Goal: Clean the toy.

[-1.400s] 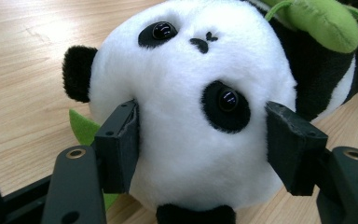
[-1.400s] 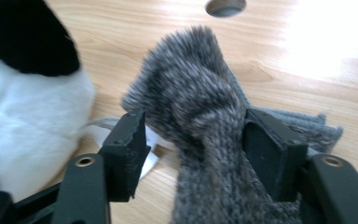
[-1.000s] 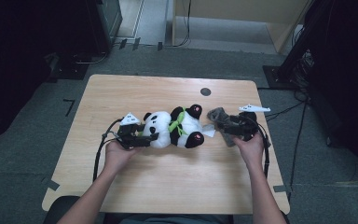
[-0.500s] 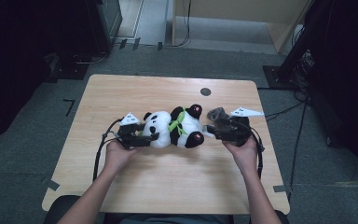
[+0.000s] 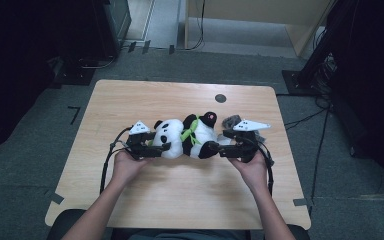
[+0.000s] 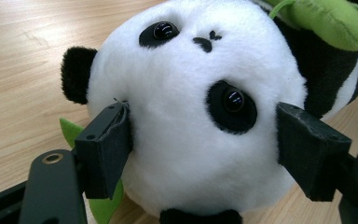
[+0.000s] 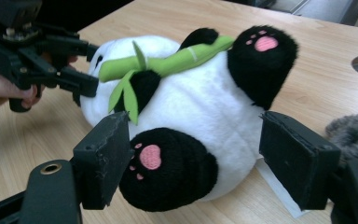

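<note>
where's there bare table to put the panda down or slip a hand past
Bare wood lies along the far edge of the table left of the round hole, in the near strip between the forearms, and at the left end. The middle is crowded: panda between the left hand-held gripper and right hand-held gripper, grey furry thing behind.

Plush panda [image 7: 186, 116] on table [image 7: 307, 84], betw. right gripper [image 7: 193, 163] open jaws, left gripper [image 7: 81, 67] at head

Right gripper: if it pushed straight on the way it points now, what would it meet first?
Most likely the plush panda's black foot with the pink paw print, lying between the right gripper's open jaws.
</note>
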Demonstrator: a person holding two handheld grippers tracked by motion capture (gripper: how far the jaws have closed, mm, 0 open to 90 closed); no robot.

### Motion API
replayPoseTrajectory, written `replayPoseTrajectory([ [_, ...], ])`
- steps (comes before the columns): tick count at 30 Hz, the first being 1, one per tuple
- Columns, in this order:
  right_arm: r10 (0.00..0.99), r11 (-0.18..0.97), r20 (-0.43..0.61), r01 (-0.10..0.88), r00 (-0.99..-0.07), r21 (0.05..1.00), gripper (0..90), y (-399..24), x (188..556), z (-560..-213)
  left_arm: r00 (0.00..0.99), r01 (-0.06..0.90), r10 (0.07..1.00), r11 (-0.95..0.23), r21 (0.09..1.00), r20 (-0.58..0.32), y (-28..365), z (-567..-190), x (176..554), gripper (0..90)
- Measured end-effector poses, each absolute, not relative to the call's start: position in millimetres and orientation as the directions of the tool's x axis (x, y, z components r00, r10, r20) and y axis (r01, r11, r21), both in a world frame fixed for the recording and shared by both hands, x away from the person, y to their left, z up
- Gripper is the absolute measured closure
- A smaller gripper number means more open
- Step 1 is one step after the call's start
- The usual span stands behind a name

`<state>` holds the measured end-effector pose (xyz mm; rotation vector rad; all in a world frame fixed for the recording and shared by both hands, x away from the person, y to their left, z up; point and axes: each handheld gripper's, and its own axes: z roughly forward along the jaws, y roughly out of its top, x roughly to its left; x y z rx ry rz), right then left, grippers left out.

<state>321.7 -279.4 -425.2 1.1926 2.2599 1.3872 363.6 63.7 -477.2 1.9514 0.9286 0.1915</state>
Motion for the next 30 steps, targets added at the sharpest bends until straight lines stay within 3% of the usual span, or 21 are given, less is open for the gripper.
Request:
replayPoseTrajectory([
  [23,0.72,0.3,0.151,0.501,-0.677,0.812,24.7,-250,332,-462,0.699,0.537,0.674,-0.272,0.798,-0.24,64,-477,367,23.6],
  [30,0.707,0.259,0.198,0.509,-0.679,0.821,18.2,-250,334,-473,0.7,0.536,0.673,-0.274,0.799,-0.239,63,-477,367,23.6],
])
